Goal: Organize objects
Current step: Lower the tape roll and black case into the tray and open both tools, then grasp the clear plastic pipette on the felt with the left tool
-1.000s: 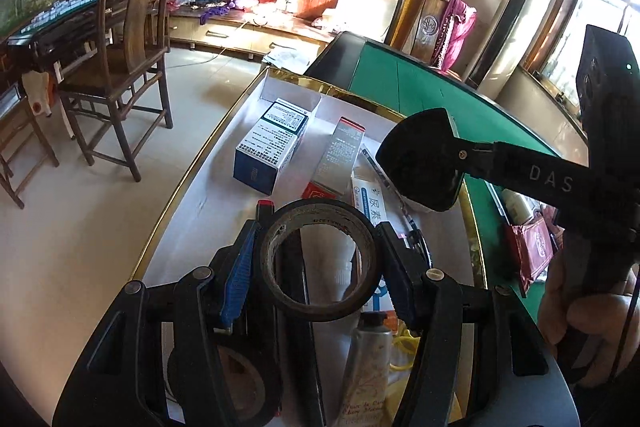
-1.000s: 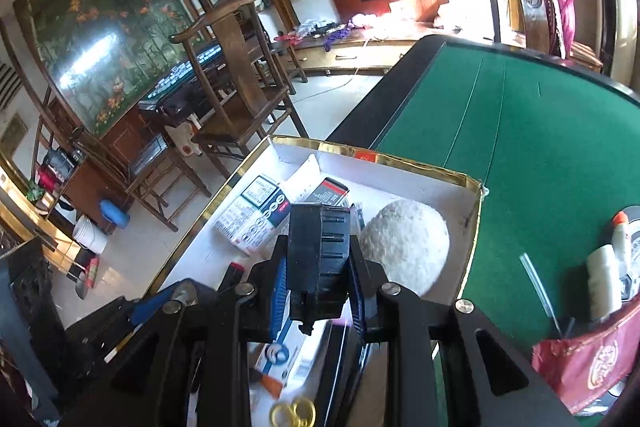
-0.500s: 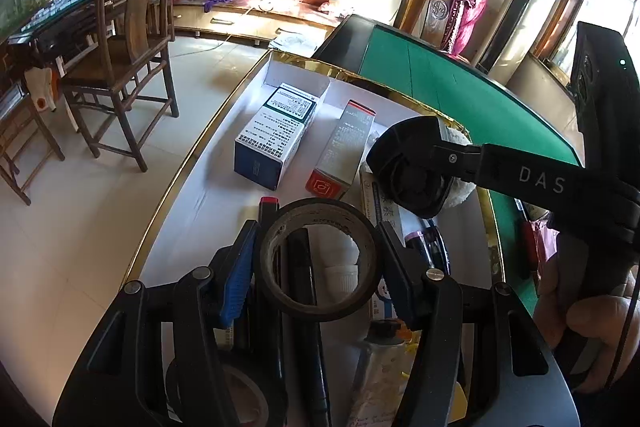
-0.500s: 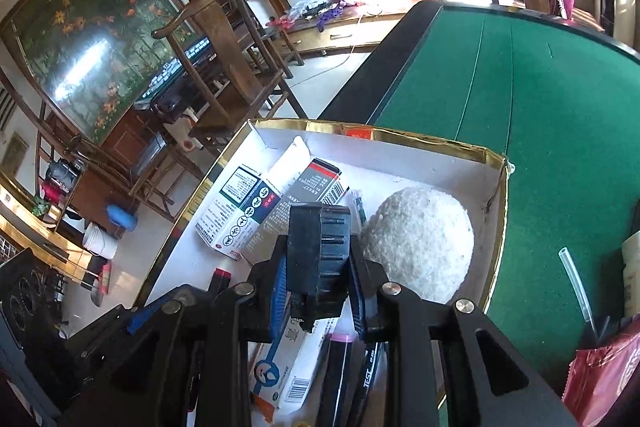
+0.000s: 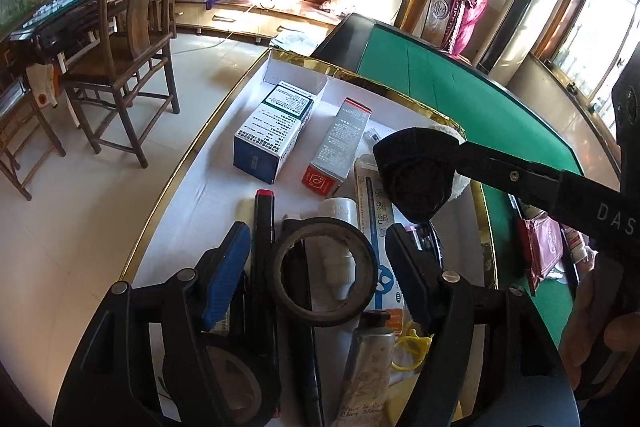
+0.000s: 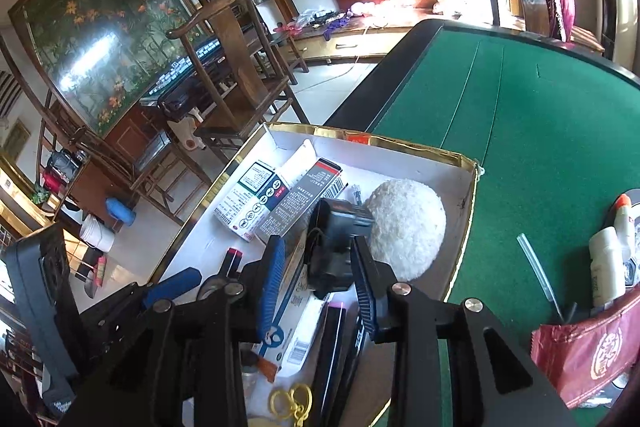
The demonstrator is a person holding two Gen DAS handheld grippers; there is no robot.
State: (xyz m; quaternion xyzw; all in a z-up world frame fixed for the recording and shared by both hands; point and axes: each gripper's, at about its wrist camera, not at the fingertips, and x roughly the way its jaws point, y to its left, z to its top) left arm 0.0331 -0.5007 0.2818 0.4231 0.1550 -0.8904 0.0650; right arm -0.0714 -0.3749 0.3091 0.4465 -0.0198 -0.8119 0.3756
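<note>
Tape roll (image 5: 326, 271) sits between the blue pads of the left tool (image 5: 320, 263), but the pads have just spread apart and no longer press on it. It rests on the pens and tubes in the white box (image 5: 192, 199). Black plug (image 6: 334, 247) lies between the pads of the right tool (image 6: 320, 275), which have also just spread, with a gap on the left side and the right pad close against it. Just past the right tool is a fluffy white ball (image 6: 406, 227). Beyond the box stretches the green tabletop (image 6: 540, 131).
</note>
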